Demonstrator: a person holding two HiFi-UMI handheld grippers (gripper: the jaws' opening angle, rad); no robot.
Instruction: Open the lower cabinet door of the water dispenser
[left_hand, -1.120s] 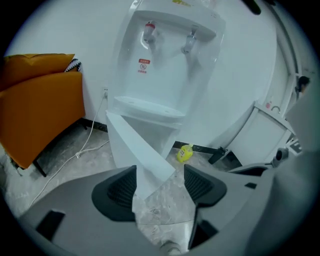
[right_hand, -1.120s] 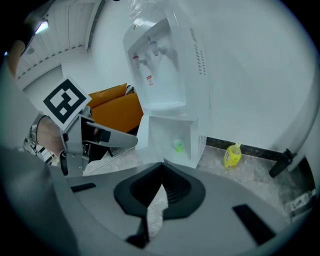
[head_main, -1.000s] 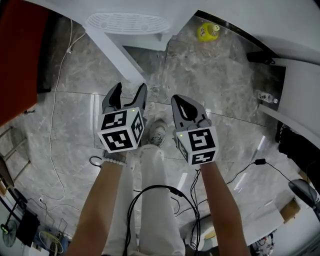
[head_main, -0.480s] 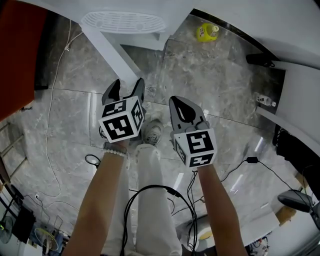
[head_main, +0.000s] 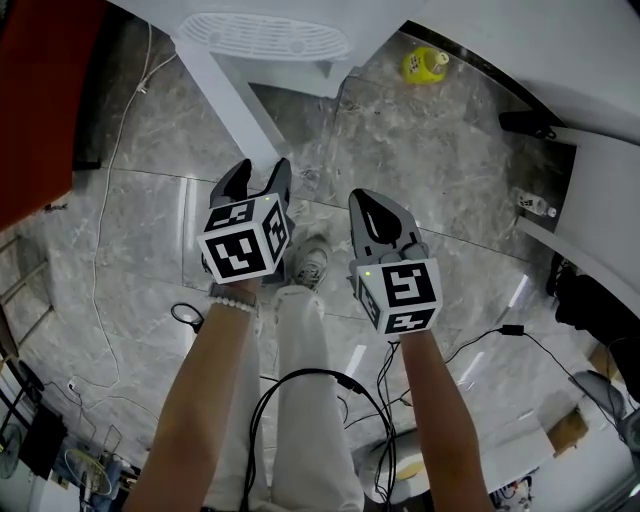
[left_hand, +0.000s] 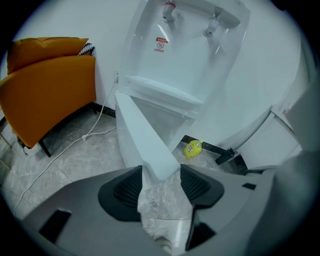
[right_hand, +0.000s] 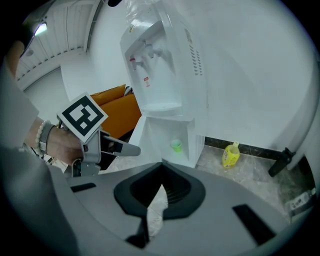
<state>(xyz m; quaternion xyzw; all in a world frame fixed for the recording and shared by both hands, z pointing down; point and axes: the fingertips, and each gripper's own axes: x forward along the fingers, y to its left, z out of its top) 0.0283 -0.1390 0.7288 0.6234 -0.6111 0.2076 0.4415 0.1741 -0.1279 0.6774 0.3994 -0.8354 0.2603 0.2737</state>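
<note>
Our left gripper (left_hand: 161, 182) has its fingers apart with nothing between them, though they have just been narrowing. Our right gripper (right_hand: 161, 172) is pressed shut and empty. Straight ahead of the left fingers, beyond their tips and untouched, the lower cabinet door (left_hand: 145, 142) stands swung out from the water dispenser (left_hand: 175, 60). We judge the opening all but done. The next move calls only for drawing clear without knocking the door.
</note>
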